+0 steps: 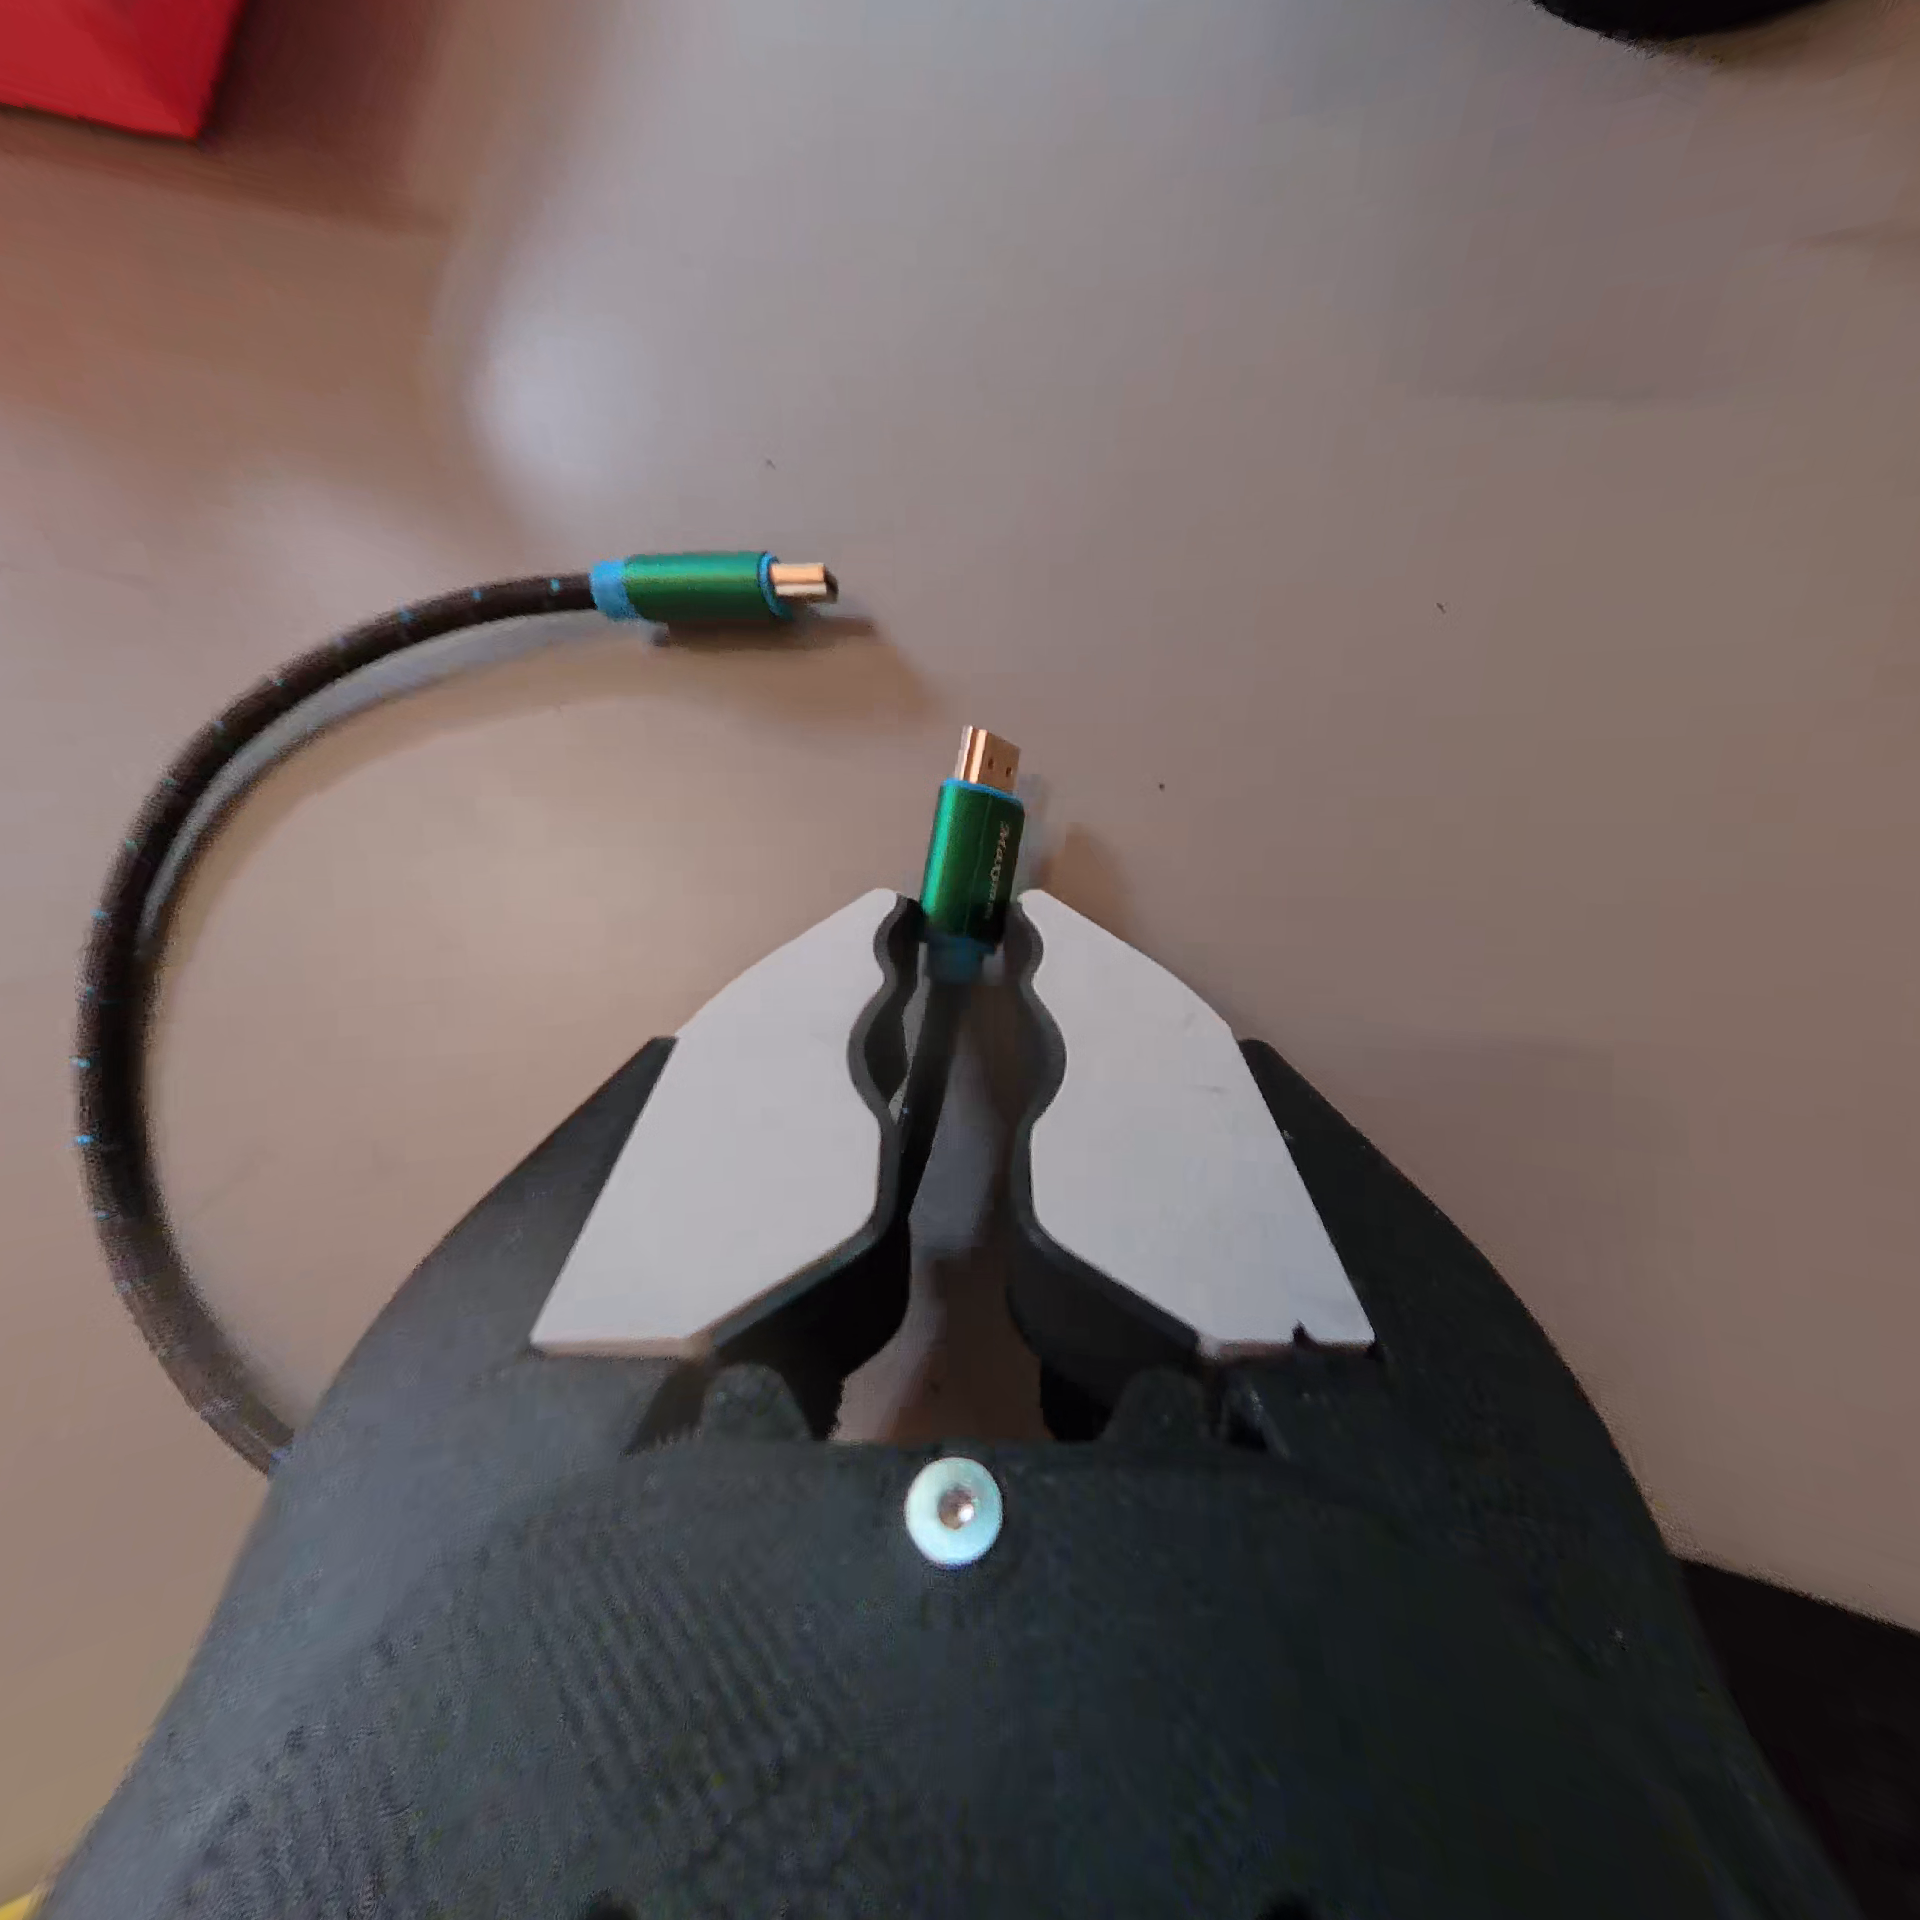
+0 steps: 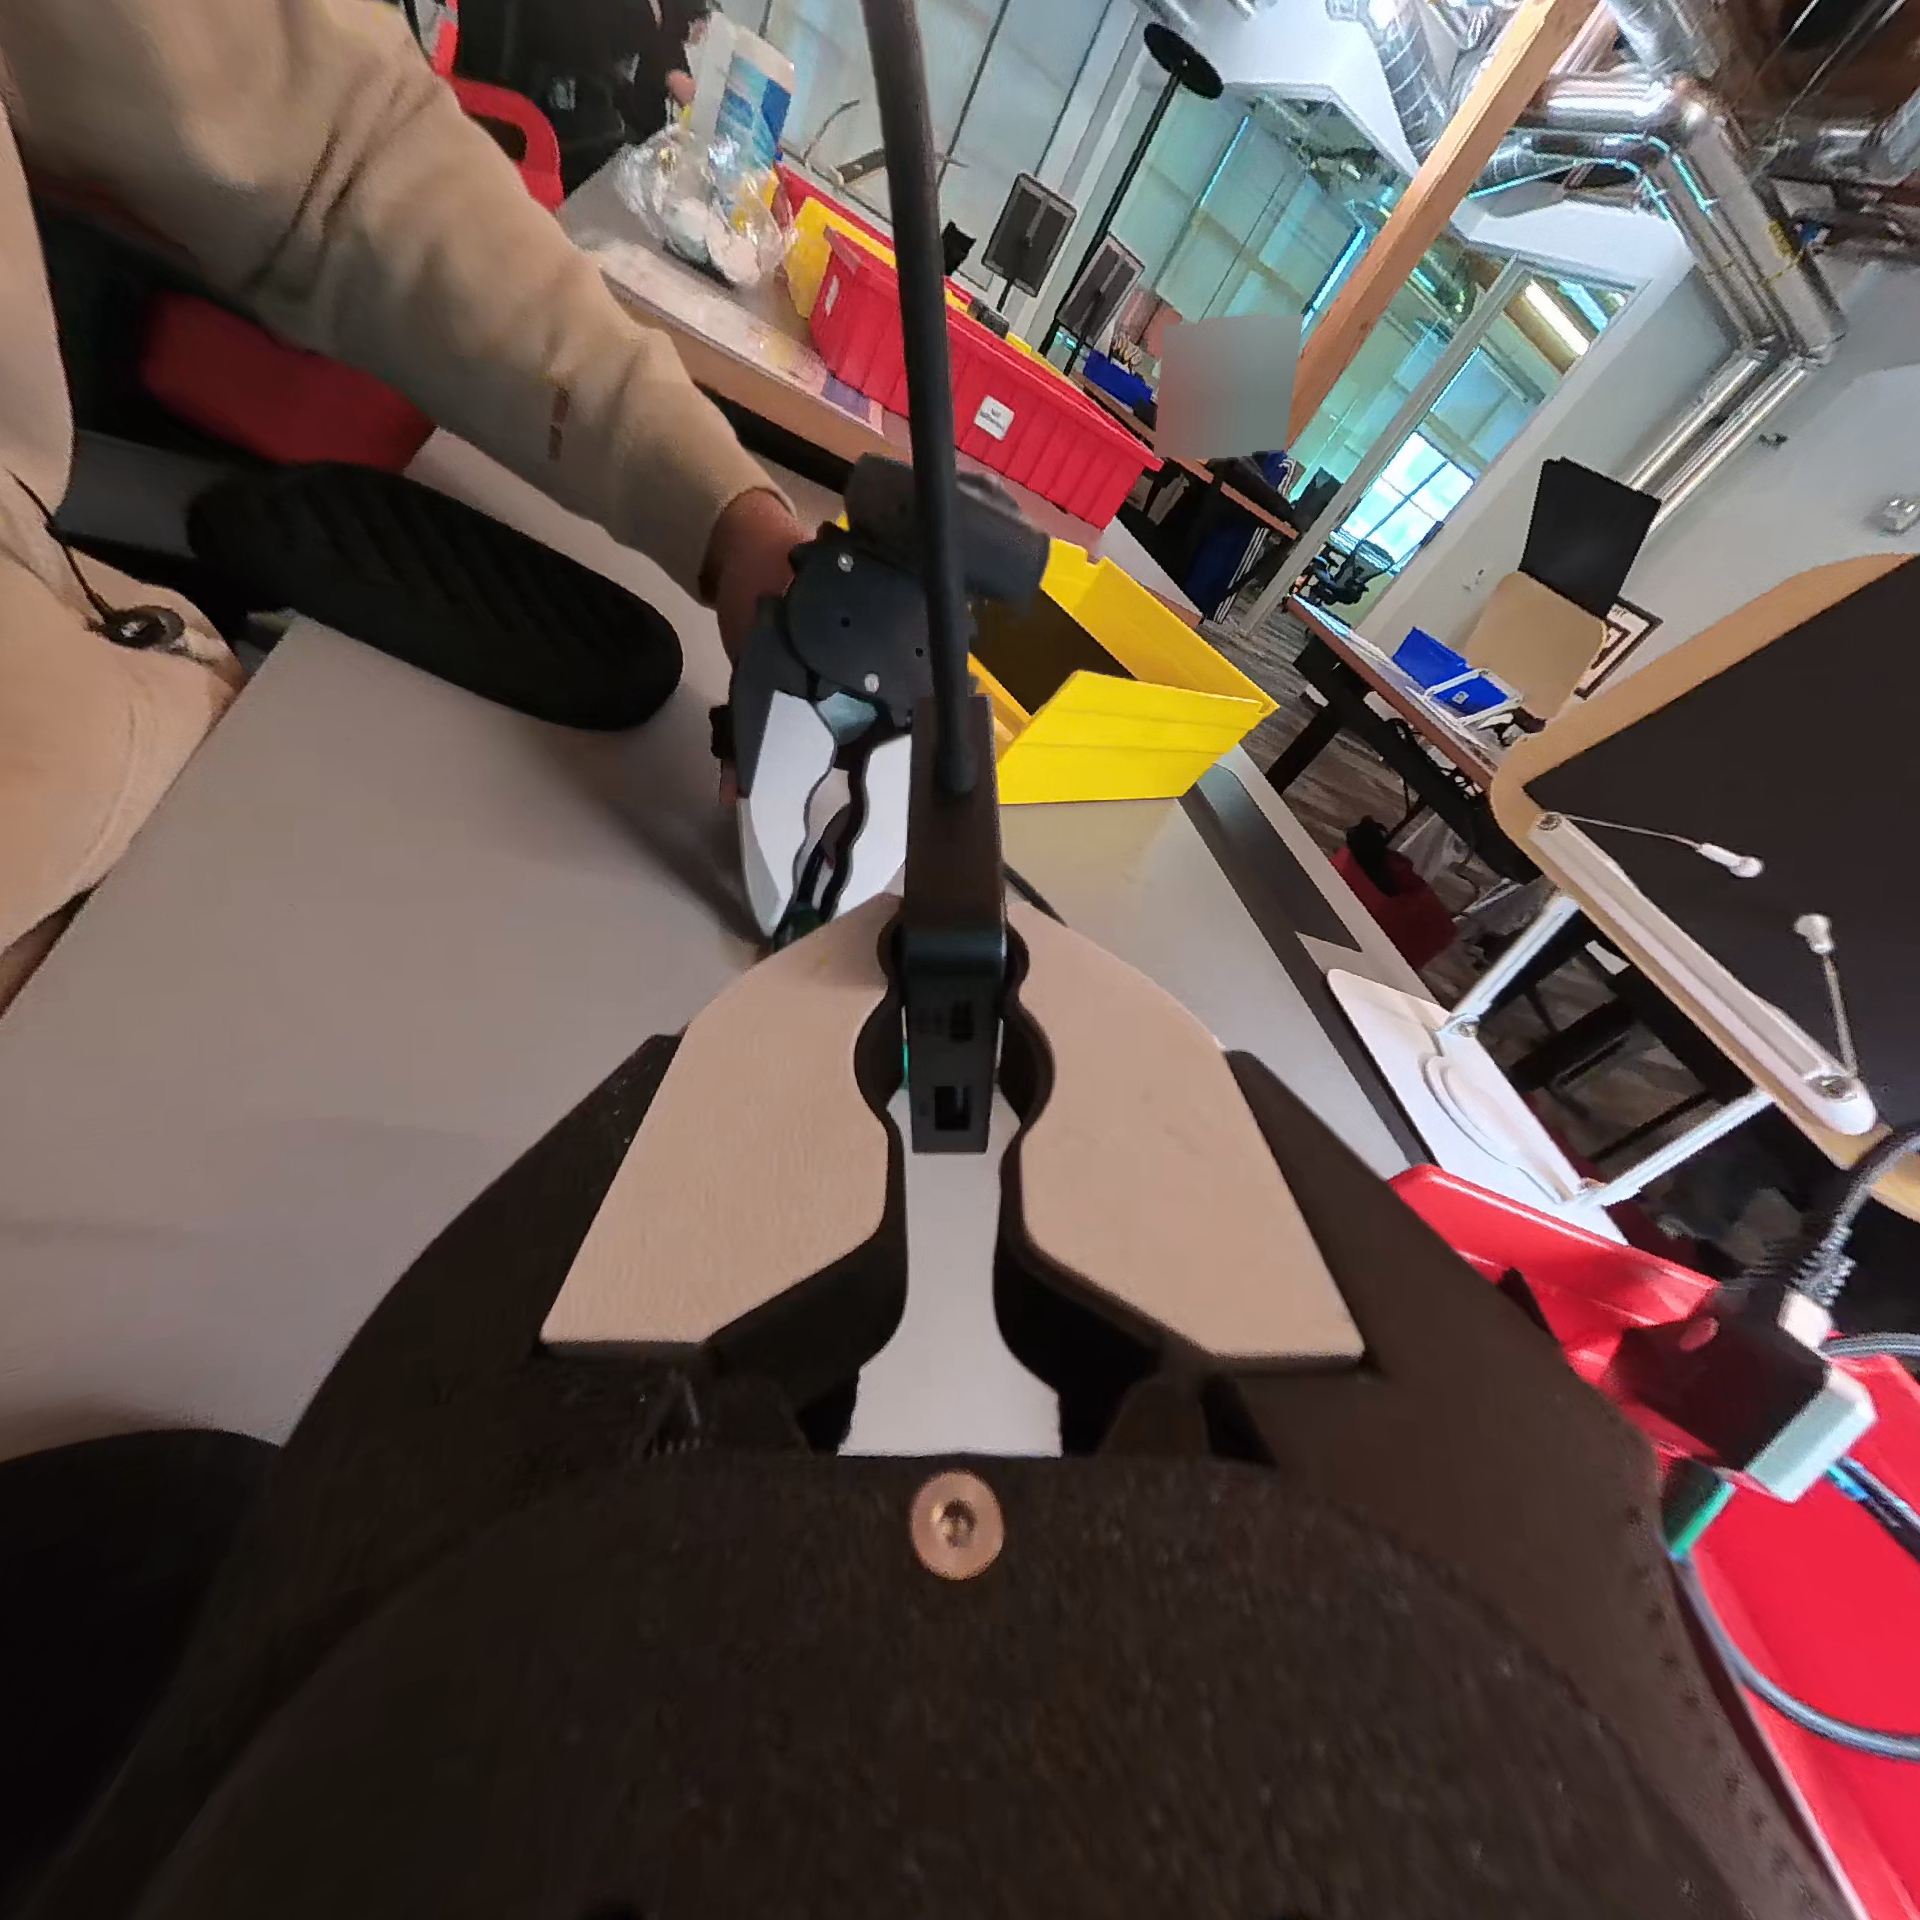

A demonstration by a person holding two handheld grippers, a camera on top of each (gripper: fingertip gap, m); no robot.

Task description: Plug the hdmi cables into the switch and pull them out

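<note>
In the left wrist view my left gripper (image 1: 961, 920) is shut on a green HDMI plug (image 1: 974, 854) with a gold tip, held just above the grey table (image 1: 1351, 520). The black braided cable (image 1: 135, 987) loops round to the left and ends in a second green plug (image 1: 717, 588) lying on the table. In the right wrist view my right gripper (image 2: 951, 940) is shut on the black HDMI switch (image 2: 951, 935), held upright with its ports facing me and its own black cable (image 2: 920, 312) rising from the top. The left gripper (image 2: 821, 748) shows beyond it, low over the table.
A person's sleeve (image 2: 416, 260) and hand reach in from the left. A yellow bin (image 2: 1122, 686) stands behind the left gripper, red bins (image 2: 966, 374) farther back, a red tray (image 2: 1818, 1558) at right. A red object (image 1: 104, 62) lies at the table's far left.
</note>
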